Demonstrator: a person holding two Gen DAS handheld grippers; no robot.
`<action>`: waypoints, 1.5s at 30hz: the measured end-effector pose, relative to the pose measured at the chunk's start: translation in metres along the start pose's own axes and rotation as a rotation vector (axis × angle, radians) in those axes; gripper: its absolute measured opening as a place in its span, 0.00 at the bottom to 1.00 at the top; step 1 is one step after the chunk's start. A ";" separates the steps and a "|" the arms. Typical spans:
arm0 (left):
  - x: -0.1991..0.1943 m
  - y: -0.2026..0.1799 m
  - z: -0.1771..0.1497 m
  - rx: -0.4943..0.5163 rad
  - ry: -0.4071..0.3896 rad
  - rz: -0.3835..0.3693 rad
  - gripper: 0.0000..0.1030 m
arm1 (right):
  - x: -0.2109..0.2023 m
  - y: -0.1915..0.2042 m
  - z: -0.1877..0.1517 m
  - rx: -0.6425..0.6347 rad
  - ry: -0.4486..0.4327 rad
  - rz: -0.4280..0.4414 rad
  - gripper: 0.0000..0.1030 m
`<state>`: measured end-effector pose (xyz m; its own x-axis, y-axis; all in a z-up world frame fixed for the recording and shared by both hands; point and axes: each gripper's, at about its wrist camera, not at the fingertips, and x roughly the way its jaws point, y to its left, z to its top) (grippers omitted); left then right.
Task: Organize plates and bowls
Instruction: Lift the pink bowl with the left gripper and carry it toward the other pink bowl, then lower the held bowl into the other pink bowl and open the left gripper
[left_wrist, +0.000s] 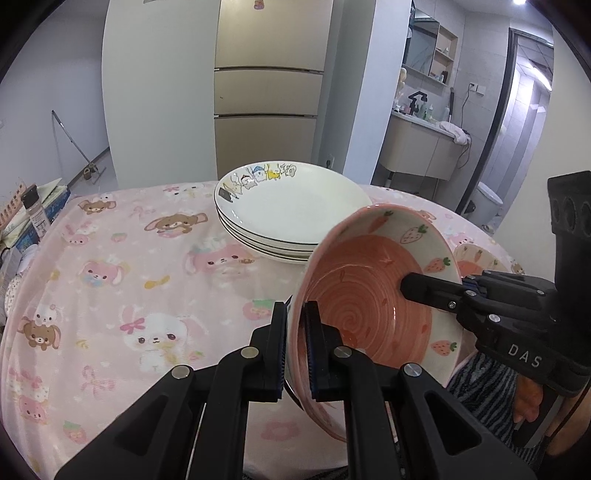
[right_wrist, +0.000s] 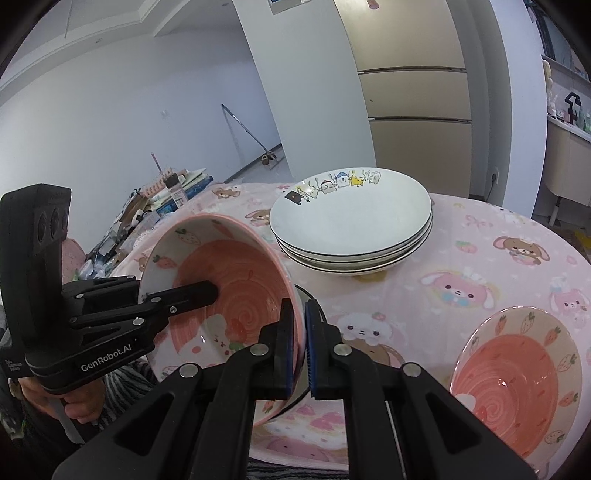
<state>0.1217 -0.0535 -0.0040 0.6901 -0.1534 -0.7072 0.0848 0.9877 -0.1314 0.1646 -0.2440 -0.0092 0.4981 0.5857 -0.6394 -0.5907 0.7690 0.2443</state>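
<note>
The left gripper (left_wrist: 294, 341), angled downward, pinches one rim of a tilted pink bowl (left_wrist: 369, 295) above the table (left_wrist: 129, 258). The right gripper (right_wrist: 300, 341), also angled downward, pinches the opposite rim. Behind stands a plate stack (right_wrist: 351, 225); right, a second bowl (right_wrist: 517, 373).

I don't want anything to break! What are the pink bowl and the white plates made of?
Pink bowl: probably glazed ceramic; shiny, with painted strawberries and a swirl.
White plates: probably glazed ceramic or porcelain; smooth, glossy, with dark rim lines and printed cartoon animals. Both look breakable.
</note>
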 end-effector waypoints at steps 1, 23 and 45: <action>0.001 0.000 0.000 0.003 -0.001 0.009 0.10 | 0.001 0.001 -0.001 -0.003 0.001 -0.006 0.06; 0.013 -0.006 -0.004 0.053 0.022 0.081 0.11 | 0.010 0.030 -0.007 -0.231 0.023 -0.243 0.09; -0.017 0.020 0.008 -0.082 -0.136 0.033 1.00 | -0.033 -0.007 0.006 0.013 -0.164 -0.117 0.81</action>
<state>0.1174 -0.0305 0.0104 0.7832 -0.1093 -0.6121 0.0047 0.9854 -0.1699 0.1561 -0.2676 0.0142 0.6602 0.5256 -0.5366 -0.5150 0.8368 0.1860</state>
